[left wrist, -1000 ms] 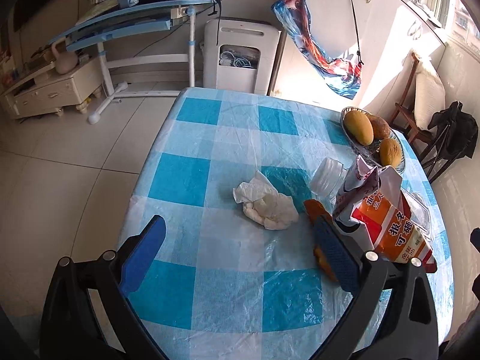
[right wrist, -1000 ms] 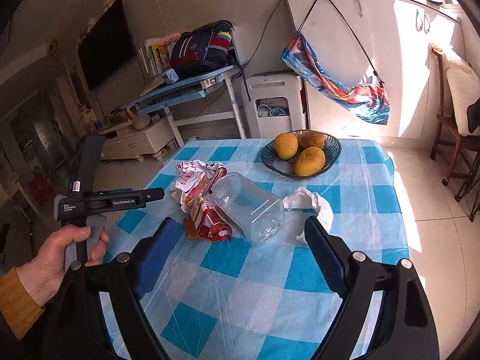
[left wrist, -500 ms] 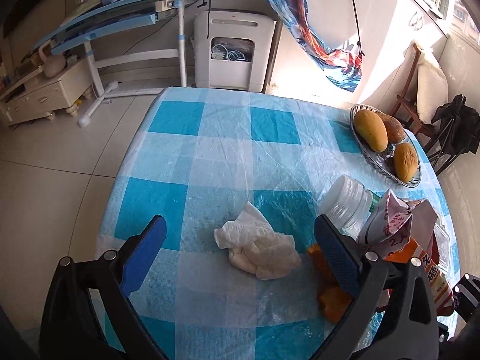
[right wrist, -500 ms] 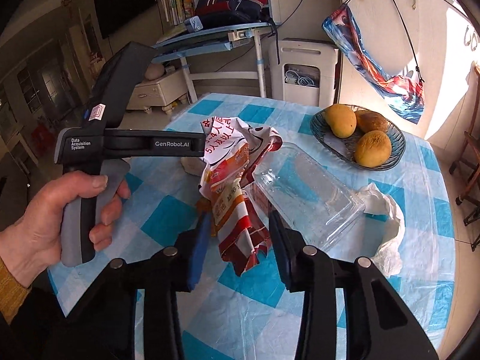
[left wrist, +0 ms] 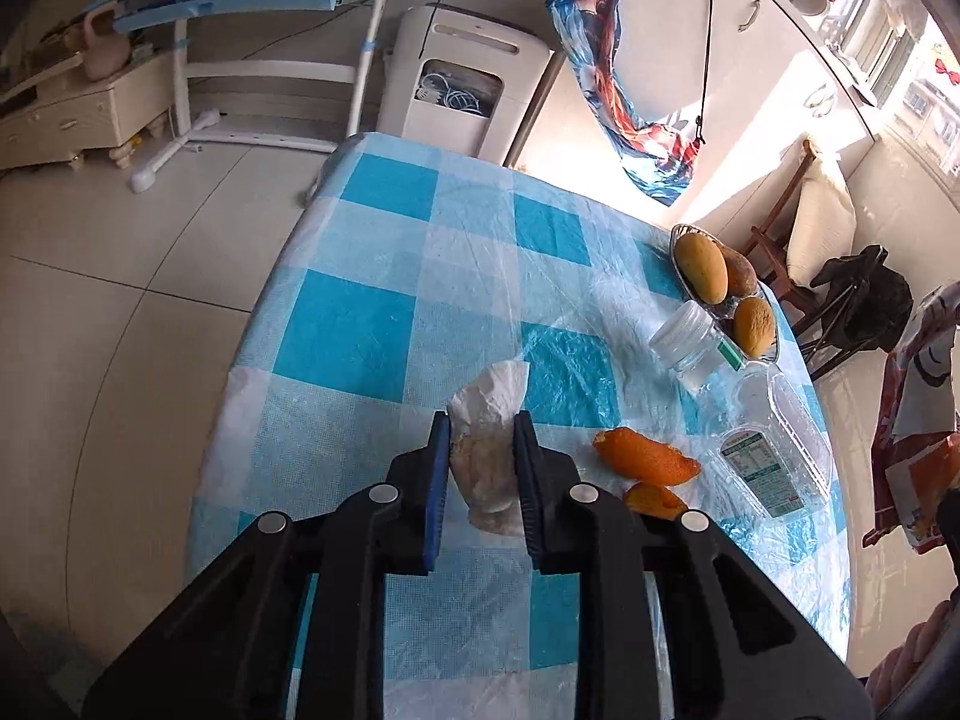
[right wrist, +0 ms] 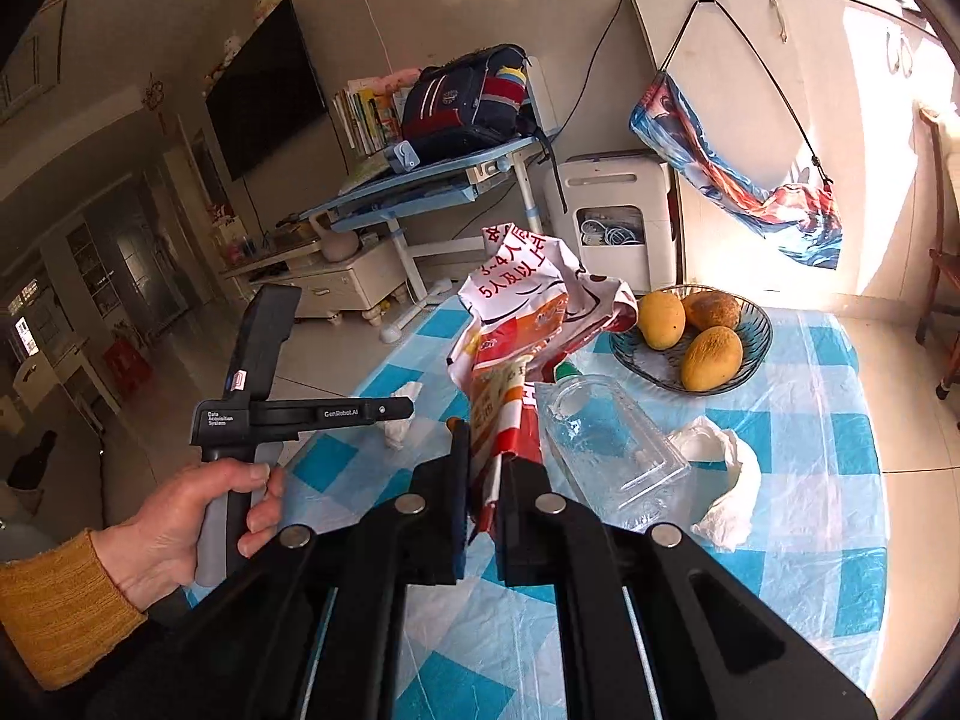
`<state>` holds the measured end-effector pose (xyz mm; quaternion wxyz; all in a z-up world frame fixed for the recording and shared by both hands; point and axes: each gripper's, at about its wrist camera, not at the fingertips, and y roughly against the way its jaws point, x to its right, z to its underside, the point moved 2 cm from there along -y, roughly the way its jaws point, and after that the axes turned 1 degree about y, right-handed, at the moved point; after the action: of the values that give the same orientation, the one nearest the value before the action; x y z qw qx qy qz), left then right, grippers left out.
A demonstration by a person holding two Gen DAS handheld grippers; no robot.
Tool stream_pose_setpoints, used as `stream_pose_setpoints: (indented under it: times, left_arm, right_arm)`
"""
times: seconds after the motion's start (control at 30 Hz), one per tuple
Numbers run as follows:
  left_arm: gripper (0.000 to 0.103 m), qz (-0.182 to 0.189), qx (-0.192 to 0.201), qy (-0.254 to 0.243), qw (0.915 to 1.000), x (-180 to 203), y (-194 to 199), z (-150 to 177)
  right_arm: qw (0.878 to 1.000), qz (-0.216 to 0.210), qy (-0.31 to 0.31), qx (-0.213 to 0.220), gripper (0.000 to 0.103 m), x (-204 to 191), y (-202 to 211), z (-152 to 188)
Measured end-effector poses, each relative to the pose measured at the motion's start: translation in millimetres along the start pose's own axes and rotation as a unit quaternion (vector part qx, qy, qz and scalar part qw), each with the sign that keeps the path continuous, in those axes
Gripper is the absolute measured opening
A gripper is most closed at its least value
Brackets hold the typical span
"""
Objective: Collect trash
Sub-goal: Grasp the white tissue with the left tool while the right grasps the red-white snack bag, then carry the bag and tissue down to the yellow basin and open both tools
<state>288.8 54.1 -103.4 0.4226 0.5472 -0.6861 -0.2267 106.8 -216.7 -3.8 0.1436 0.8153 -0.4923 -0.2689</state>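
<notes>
Our left gripper (left wrist: 482, 441) had just closed its jaws on the crumpled tissue (left wrist: 487, 450), which a second earlier lay loose on the table (left wrist: 360, 330) ahead of open jaws; now the blue pads pinched it on both sides. Our right gripper (right wrist: 483, 468) had likewise shut, and the red-and-white snack bag (right wrist: 516, 348) that had been lying among the clutter now stood up from between its jaws, clear of the table. We judged two pieces of trash secured, so the carrying-off could begin.

Still to collect, right of the left gripper: two orange peels (left wrist: 645, 462) just beside it, a clear plastic box (left wrist: 774, 450) beyond them, and a small jar (left wrist: 690, 342) near the fruit bowl (left wrist: 684, 240). A second tissue (right wrist: 726, 480) lay right of the right gripper.

The table's left edge ran close to the left gripper, with bare floor beyond, giving open room to swing out. To the right, the box and bowl crowded the path.
</notes>
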Motion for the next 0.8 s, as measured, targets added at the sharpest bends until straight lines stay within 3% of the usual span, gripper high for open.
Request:
stream_pose_setpoints:
  times: [0.1,0.23,0.47,0.8]
  left_arm:
    - [0.02,0.011,0.013,0.011,0.9998,-5.4,20.6,4.2]
    - [0.02,0.02,0.017,0.011,0.9996,-3.6,39.9,17.9]
    - [0.02,0.027,0.017,-0.01,0.9994,9.6,69.5,58.8]
    - [0.02,0.031,0.018,-0.034,0.9988,18.6,110.4,109.5]
  right_arm:
    - [0.999,0.006,-0.03,0.011,0.007,9.6,18.3,6.2]
    - [0.999,0.007,-0.047,-0.006,0.007,5.2,31.0,28.1]
    - [0.997,-0.033,-0.003,-0.074,0.007,-50.4,39.8,84.5]
    - [0.981,-0.103,0.026,-0.162,0.007,-104.9,63.1,158.1]
